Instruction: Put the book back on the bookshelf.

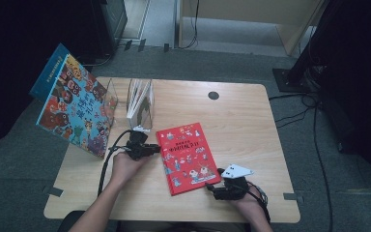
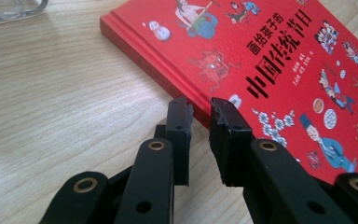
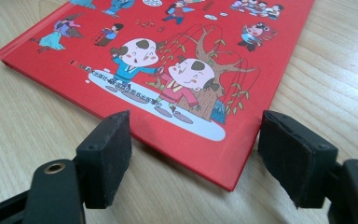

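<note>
A red picture book (image 1: 188, 157) lies flat on the wooden table (image 1: 244, 121), cover up. My left gripper (image 1: 157, 149) rests on the table at the book's upper left edge. In the left gripper view its jaws stand a narrow gap apart, left gripper (image 2: 200, 108) tips right at the spine of the red book (image 2: 270, 56), with nothing pinched between them. My right gripper (image 1: 212, 188) sits at the book's lower right corner. In the right gripper view the right gripper (image 3: 196, 122) is wide open, and the corner of the red book (image 3: 168, 51) lies between the jaws, untouched.
A large colourful picture book (image 1: 75, 108) leans upright at the table's left edge. Beside it a clear stand (image 1: 141, 99) holds thin white books. A round black hole (image 1: 213, 95) marks the table's far side. Cables run over the floor at the right.
</note>
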A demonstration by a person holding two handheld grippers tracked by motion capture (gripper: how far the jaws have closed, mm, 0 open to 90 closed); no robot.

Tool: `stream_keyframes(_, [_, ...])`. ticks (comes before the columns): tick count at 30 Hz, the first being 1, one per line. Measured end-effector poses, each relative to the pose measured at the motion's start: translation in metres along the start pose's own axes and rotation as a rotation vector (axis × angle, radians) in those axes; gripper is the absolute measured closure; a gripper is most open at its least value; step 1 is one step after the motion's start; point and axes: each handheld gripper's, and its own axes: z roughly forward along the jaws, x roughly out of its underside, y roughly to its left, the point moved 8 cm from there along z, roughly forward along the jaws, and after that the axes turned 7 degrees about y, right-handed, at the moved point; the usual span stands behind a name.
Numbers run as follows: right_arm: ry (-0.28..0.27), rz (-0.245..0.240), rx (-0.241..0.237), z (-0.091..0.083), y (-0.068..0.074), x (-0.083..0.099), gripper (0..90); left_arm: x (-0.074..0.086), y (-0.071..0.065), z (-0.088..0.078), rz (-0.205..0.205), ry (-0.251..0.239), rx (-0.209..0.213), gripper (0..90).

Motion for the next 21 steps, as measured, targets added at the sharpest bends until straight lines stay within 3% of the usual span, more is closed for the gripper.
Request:
stream_keyframes(2, [-0.001, 0.007, -0.002, 0.001, 0.000, -0.002, 24.4, -0.001, -0.001, 0.001, -0.026, -0.004, 0.015, 77.7])
stream_keyframes(6, [-0.010, 0.016, -0.012, 0.002, 0.000, -0.005, 24.0, 0.000, -0.003, 0.001, -0.015, -0.002, 0.019, 76.5])
stream_keyframes(9, [-0.019, 0.027, -0.024, 0.000, -0.002, -0.007, 27.6, 0.001, -0.004, -0.001, -0.007, 0.008, 0.027, 66.9])
stream_keyframes(10, [-0.025, 0.031, -0.021, -0.002, -0.003, -0.009, 31.9, 0.001, -0.004, -0.002, -0.002, 0.013, 0.010, 65.9])
stream_keyframes(12, [-0.038, 0.038, -0.017, -0.005, -0.006, -0.011, 32.8, 0.003, -0.004, -0.005, 0.004, 0.020, -0.021, 67.5])
stream_keyframes(17, [-0.042, 0.059, 0.002, -0.005, -0.013, -0.015, 34.4, 0.008, -0.005, -0.010, -0.027, 0.022, -0.010, 77.2])
stream_keyframes(21, [-0.047, 0.051, 0.007, -0.005, -0.014, -0.023, 39.3, 0.012, -0.009, -0.011, -0.002, 0.032, -0.026, 79.5])
